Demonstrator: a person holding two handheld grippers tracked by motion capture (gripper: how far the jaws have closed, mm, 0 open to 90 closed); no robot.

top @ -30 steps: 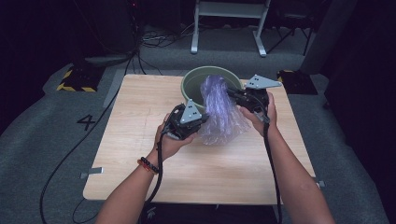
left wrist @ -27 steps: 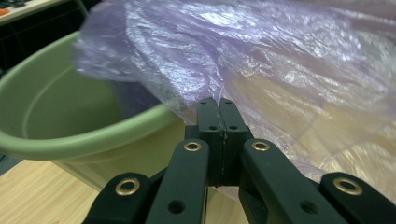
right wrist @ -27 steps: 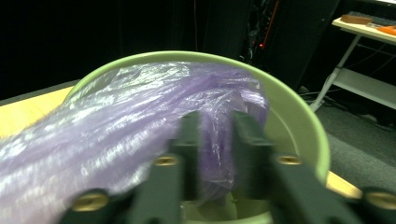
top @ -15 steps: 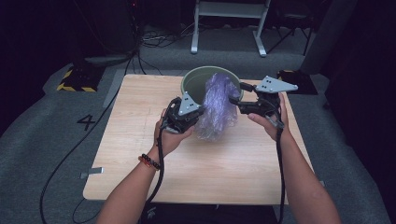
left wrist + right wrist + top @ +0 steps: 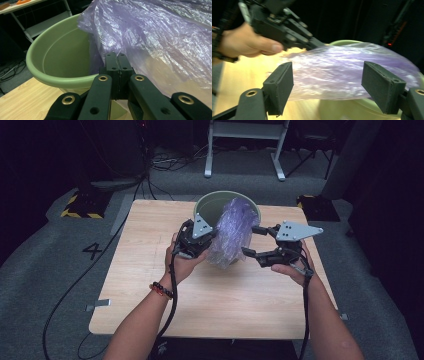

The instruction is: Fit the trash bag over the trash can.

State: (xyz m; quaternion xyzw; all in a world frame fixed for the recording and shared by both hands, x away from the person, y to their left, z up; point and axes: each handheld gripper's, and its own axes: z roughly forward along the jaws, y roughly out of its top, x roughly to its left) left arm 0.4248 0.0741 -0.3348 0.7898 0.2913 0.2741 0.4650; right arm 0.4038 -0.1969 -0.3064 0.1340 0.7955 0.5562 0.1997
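Bag (image 5: 231, 232), purple, draped over bin (image 5: 210, 205) rim for lining | left gripper (image 5: 206, 239) clenched on its edge | right gripper (image 5: 252, 242) just released, jaws opening, bag between them unpinched.

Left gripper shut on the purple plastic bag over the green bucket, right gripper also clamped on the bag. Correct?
Not quite. The right gripper is not clamped: the right gripper view shows its jaws standing wide apart, just opened, the purple plastic bag beyond them untouched. The rest holds: the left gripper is shut on the bag at the green bucket.
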